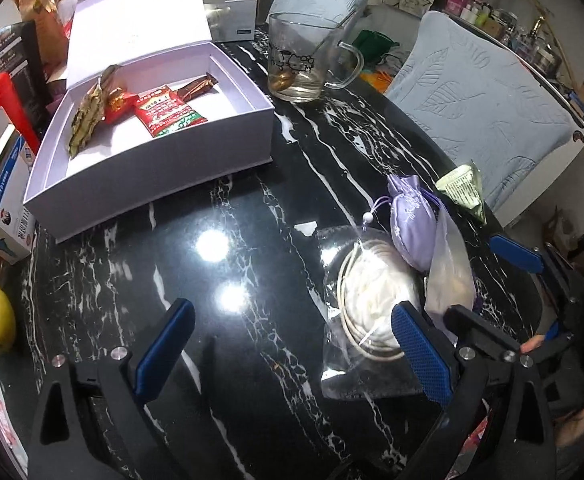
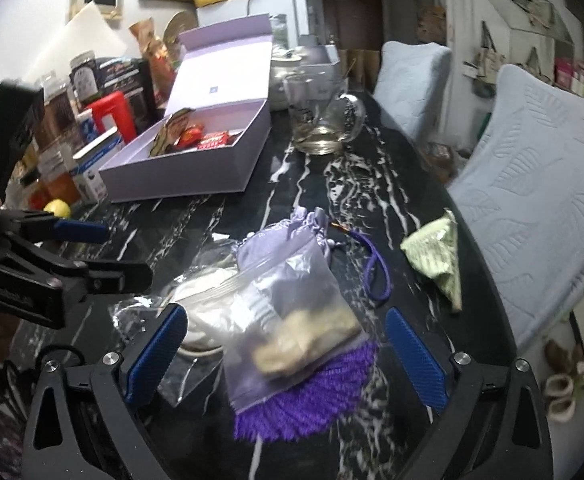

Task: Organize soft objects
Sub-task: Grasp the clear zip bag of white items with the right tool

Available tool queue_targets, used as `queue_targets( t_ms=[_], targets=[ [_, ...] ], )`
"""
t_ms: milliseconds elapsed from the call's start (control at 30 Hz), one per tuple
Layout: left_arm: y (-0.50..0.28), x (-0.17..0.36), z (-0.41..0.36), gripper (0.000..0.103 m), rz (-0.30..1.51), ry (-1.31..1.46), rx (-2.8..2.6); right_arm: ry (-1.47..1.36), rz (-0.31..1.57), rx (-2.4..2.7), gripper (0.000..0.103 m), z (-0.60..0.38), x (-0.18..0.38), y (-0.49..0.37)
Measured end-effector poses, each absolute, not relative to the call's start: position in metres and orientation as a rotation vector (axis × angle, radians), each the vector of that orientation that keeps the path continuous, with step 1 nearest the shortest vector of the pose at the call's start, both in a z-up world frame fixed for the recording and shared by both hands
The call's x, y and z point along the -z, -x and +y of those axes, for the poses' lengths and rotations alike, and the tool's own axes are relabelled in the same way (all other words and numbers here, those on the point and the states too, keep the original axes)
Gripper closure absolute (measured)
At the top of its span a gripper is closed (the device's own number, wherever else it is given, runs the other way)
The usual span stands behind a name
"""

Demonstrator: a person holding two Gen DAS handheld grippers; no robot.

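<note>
Two grippers hang over the black marble table, both spread wide and holding nothing: the left gripper above bare tabletop with one pad beside the clear bag of white cord, the right gripper straddling the zip bag without touching it. That zip bag lies on a purple tassel against the lilac pouch, well apart from the open white box holding snack packets.

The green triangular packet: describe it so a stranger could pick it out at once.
Start at the black marble table and go to its edge beside the pale blue cushioned chair. The green triangular packet lies there alone, right of the lilac pouch: the only printed green wedge.
</note>
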State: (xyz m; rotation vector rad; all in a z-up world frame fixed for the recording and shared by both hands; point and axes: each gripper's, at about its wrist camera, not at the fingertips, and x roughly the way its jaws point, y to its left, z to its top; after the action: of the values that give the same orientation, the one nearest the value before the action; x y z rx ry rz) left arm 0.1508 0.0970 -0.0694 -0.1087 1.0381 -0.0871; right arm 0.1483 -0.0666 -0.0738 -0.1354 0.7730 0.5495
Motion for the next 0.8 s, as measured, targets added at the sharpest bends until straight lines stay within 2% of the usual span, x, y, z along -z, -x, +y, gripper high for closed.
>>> queue_targets(
  t_ms=[233, 400, 467, 633, 800],
  targets=[
    [-0.158, 0.070, 0.086, 0.003, 1.035, 0.075, 0.092, 0.138, 0.805, -0.623, 0.003, -0.061, 0.083, -0.167],
    [-0.163, 0.071, 0.082, 0.003, 1.041, 0.081, 0.107, 0.118, 0.830, -0.656, 0.020, -0.064, 0.088, -0.170],
    [-0.165, 0.072, 0.079, 0.003, 1.041, 0.074, 0.111, 0.117, 0.839, -0.644, 0.036, -0.066, 0.089, -0.170],
    [-0.169, 0.076, 0.073, 0.003, 1.059, 0.075, 0.140, 0.029, 0.855, -0.638, 0.045, -0.081, 0.086, -0.169],
    [-0.171, 0.080, 0.064, 0.003, 1.077, 0.065, 0.171, -0.077, 0.856, -0.599, 0.045, -0.102, 0.080, -0.165]
  ],
)
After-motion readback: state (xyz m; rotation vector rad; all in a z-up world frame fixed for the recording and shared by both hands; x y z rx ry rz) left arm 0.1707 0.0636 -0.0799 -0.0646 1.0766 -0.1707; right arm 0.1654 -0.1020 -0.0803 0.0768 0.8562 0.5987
